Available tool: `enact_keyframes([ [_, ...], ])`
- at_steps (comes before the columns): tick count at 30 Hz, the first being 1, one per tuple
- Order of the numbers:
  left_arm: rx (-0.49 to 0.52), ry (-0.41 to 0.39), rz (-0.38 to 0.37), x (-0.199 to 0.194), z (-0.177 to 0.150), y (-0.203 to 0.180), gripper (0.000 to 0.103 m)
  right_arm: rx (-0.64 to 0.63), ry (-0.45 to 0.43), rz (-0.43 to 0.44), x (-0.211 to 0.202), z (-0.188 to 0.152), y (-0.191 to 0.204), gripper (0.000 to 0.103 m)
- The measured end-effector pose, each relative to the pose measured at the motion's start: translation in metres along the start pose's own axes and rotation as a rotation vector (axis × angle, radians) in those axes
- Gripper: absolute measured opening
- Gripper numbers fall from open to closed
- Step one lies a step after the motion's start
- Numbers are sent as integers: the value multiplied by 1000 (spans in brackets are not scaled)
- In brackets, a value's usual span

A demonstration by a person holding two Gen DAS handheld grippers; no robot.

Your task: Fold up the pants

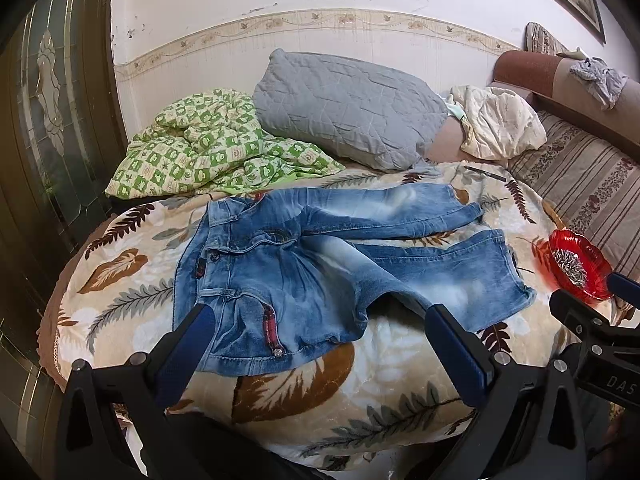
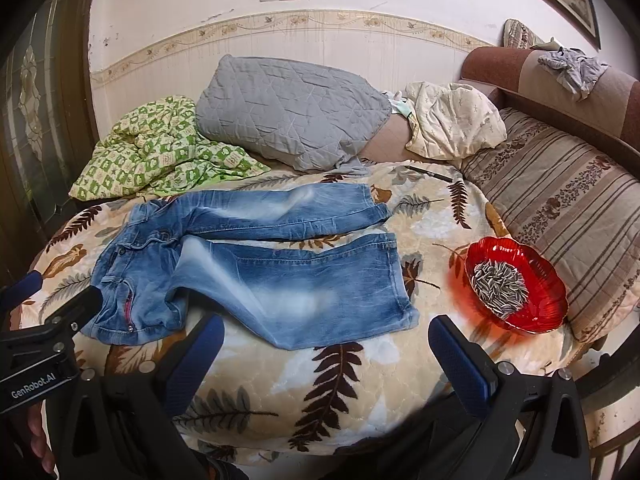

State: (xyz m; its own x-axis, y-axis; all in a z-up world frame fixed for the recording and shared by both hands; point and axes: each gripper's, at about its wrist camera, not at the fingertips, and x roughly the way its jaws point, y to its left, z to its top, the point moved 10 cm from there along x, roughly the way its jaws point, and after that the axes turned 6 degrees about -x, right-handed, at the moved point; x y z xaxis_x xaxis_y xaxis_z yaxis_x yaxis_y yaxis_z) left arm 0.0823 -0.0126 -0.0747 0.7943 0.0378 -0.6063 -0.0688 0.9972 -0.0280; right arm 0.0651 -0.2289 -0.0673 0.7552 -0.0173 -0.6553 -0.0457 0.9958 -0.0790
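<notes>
A pair of faded blue jeans (image 1: pixel 320 256) lies spread flat on a leaf-patterned blanket, waistband to the left, both legs to the right; it also shows in the right wrist view (image 2: pixel 256 264). My left gripper (image 1: pixel 320 316) is open and empty, hovering over the near edge of the jeans by the hip pocket. My right gripper (image 2: pixel 324 328) is open and empty, near the lower leg's near edge. The right gripper also shows at the right edge of the left wrist view (image 1: pixel 592 300), and the left gripper at the left edge of the right wrist view (image 2: pixel 56 296).
A red glass dish of sunflower seeds (image 2: pixel 516 284) sits on the blanket (image 2: pixel 320 380) right of the leg hems. A green checked quilt (image 1: pixel 208 148), a grey pillow (image 1: pixel 344 108) and a cream pillow (image 1: pixel 496 120) lie behind. A pen (image 2: pixel 430 174) lies near the pillows. A striped cushion (image 2: pixel 560 208) is at right.
</notes>
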Motion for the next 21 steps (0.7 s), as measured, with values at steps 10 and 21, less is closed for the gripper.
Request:
enact_keyframes([
  [10, -9, 3, -2, 1, -3, 3, 103, -1, 2, -1, 0, -1, 0, 103],
  [21, -8, 7, -4, 1, -2, 4, 103, -2, 3, -2, 1, -1, 1, 103],
])
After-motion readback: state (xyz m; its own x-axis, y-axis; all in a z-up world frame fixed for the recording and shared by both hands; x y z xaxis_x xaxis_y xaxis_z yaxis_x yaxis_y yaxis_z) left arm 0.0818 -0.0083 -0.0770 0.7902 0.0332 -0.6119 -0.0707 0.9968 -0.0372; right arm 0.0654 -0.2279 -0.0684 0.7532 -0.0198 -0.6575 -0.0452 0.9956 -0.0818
